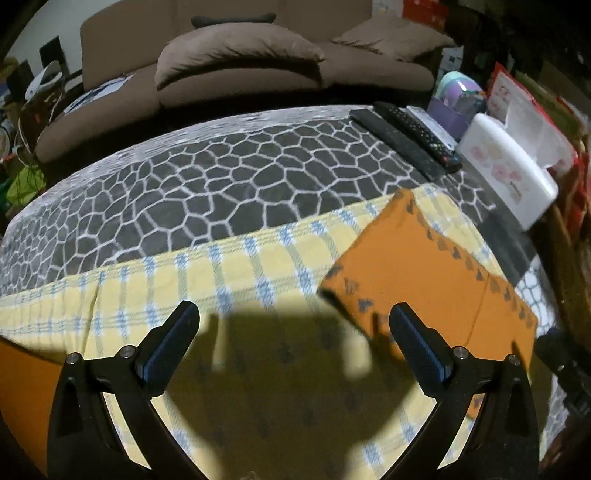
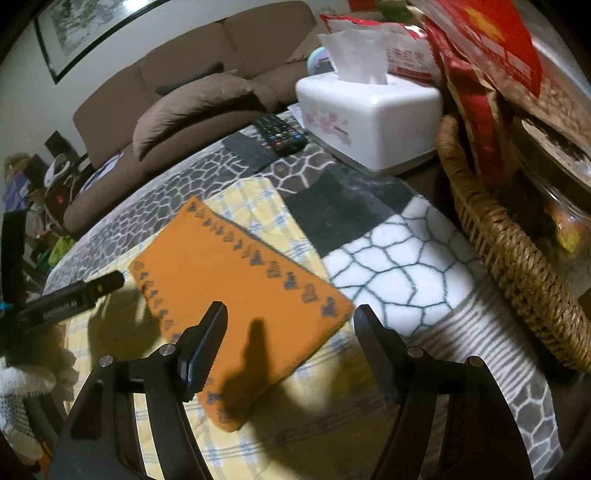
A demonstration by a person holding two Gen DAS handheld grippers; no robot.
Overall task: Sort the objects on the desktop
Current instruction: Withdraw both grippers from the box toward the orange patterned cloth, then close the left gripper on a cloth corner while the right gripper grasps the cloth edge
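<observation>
Since the right gripper hangs half-open and empty over the near corner of the orange cloth, lying flat on the yellow checked towel, with the left gripper wide beside it, I'd guess a pinch grabs both layers.

Home living room. Brown fabric sofa with loose cushions behind low table under grey web-pattern fleece cover. Black TV remotes, white floral tissue box, woven wicker basket holding red snack packets, framed ink painting on wall.
</observation>
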